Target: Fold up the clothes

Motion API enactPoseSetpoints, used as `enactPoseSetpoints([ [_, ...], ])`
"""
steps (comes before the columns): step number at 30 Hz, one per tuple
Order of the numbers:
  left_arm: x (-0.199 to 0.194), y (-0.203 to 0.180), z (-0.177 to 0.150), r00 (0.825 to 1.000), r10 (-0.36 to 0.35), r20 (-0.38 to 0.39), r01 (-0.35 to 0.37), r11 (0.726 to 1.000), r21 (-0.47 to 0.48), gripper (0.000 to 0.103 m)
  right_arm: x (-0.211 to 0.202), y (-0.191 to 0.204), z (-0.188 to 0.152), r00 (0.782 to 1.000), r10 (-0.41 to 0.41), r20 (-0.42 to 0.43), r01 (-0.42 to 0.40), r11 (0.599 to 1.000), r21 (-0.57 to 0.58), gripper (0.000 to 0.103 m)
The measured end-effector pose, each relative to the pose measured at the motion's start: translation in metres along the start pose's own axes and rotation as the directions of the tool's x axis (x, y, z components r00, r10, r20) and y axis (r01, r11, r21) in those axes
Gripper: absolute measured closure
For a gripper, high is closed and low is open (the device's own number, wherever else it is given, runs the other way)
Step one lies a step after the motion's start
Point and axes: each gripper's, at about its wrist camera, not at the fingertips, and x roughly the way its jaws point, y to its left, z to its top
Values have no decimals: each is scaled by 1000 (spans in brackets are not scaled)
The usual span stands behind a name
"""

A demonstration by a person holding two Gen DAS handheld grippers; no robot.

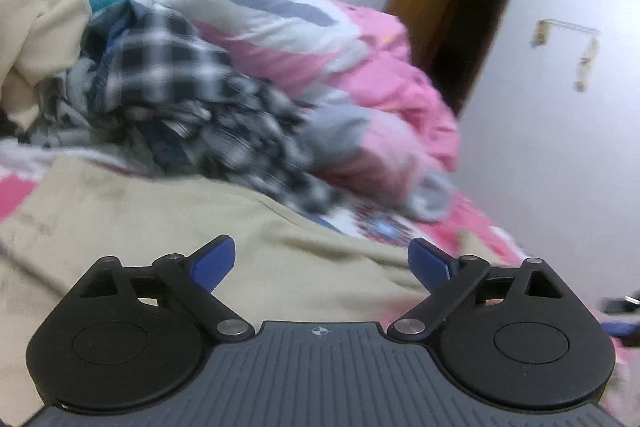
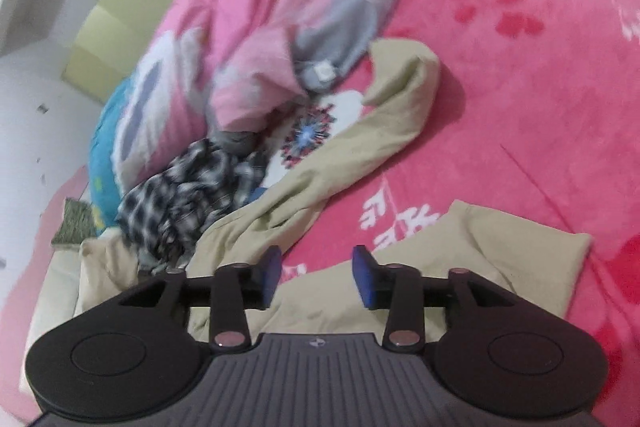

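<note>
A home bedroom: a bed under a pink floral blanket [image 2: 520,107], rumpled quilt [image 1: 360,67] (pink-and-white), wooden door [image 1: 424,11].

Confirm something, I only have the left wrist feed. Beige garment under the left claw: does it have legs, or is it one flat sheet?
Observer: Right wrist view shows the beige garment has a long leg running up across the pink bedspread.
Operator: Second leg?
Observer: A flat beige section lies right of the right claw, apart from the long leg.
Operator: Right claw holding it?
Observer: No, open, nothing between its fingers, same as the left claw.
</note>
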Motion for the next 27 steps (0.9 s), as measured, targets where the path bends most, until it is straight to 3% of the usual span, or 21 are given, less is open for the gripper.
enactPoseSetpoints([
  [3,-53,-11,-25,1000,-10,-6,10,1000,-29,8,-15,16,-16,1000,24,-1,-24,999,-45,58],
  [8,-141,16,-72,995,97,-23,-99,985,-141,9,-7,37,-52,993,100,-68,-105,992,-73,56],
  [12,-187,36,-88,972,233,20,-226,956,-186,8,11,48,-77,981,136,-136,-144,988,-52,56],
  [15,-193,50,-94,944,330,24,-318,925,-206,9,23,55,-93,971,156,-179,-165,986,-34,56],
  [18,-188,79,-102,936,351,-31,-341,877,-338,11,27,63,-105,963,175,-203,-183,983,-25,56],
  [21,-185,103,-108,945,327,-32,-308,848,-432,13,24,69,-110,964,168,-206,-180,983,-40,56],
  [27,-173,130,-102,949,307,73,-232,837,-496,18,24,72,-116,972,120,-203,-132,990,-48,56],
])
